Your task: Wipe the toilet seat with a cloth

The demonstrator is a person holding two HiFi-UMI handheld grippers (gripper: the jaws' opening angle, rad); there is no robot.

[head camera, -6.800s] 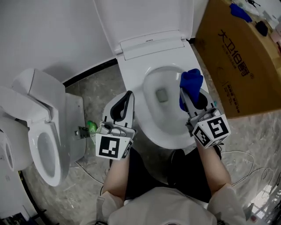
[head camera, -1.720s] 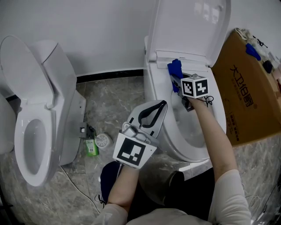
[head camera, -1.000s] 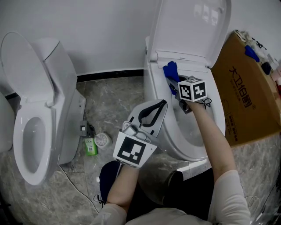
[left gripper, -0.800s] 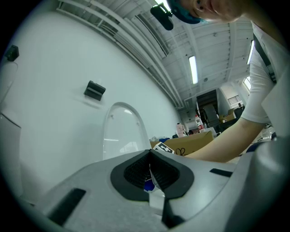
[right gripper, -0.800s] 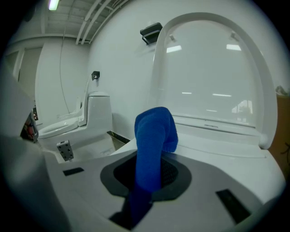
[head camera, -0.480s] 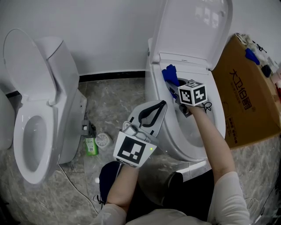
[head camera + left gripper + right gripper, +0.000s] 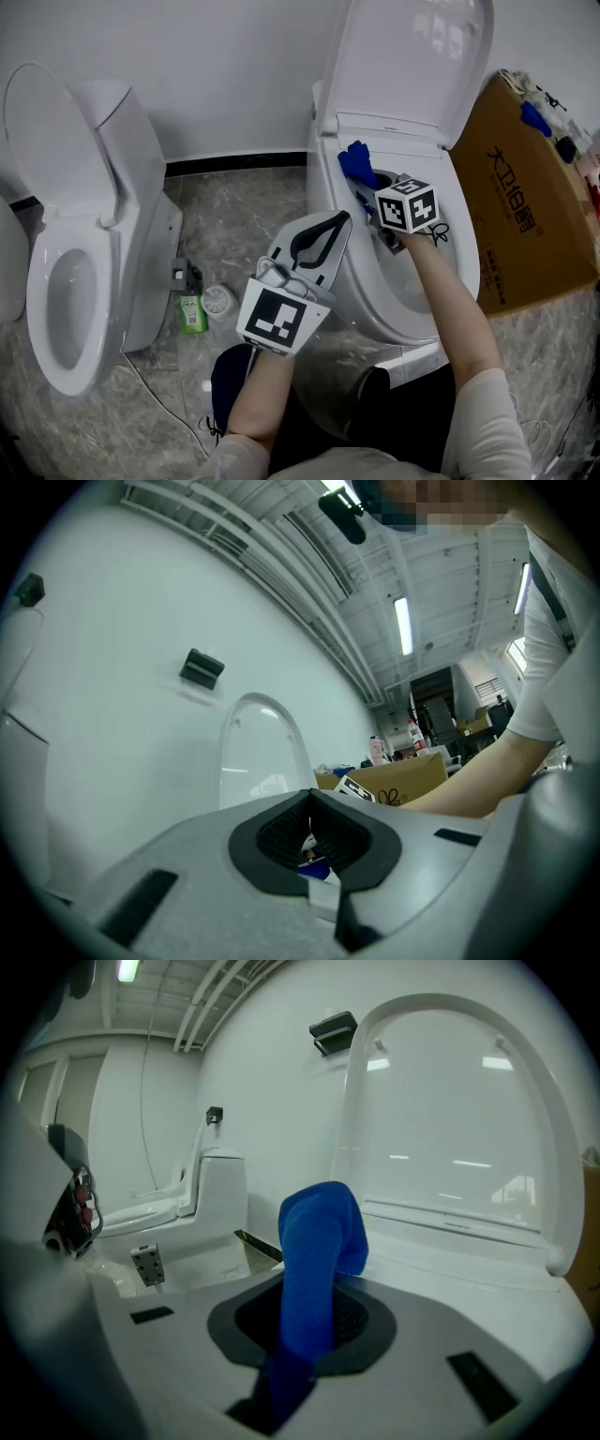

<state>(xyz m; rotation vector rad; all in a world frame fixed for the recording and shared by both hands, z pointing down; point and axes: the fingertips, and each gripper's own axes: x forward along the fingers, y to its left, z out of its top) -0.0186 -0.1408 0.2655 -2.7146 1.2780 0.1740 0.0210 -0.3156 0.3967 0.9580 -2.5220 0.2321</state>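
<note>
The white toilet seat (image 7: 461, 246) lies under its raised lid (image 7: 410, 58). My right gripper (image 7: 362, 186) is shut on a blue cloth (image 7: 355, 160), which presses on the seat's back left corner near the hinge. In the right gripper view the cloth (image 7: 320, 1241) stands up out of the shut right gripper (image 7: 309, 1321), with the lid (image 7: 459, 1119) behind it. My left gripper (image 7: 339, 222) hangs shut and empty over the seat's left edge, in front of the cloth. The left gripper (image 7: 310, 808) points up at the lid (image 7: 258, 752) in its own view.
A second toilet (image 7: 75, 272) with its lid up stands at the left. A green bottle (image 7: 194, 314) and a small white round object (image 7: 217, 300) lie on the marble floor between the toilets. A big cardboard box (image 7: 525, 178) stands close at the right.
The right gripper has slid the cloth leftward along the back of the seat to its left rear corner. The left gripper has stayed almost still.
</note>
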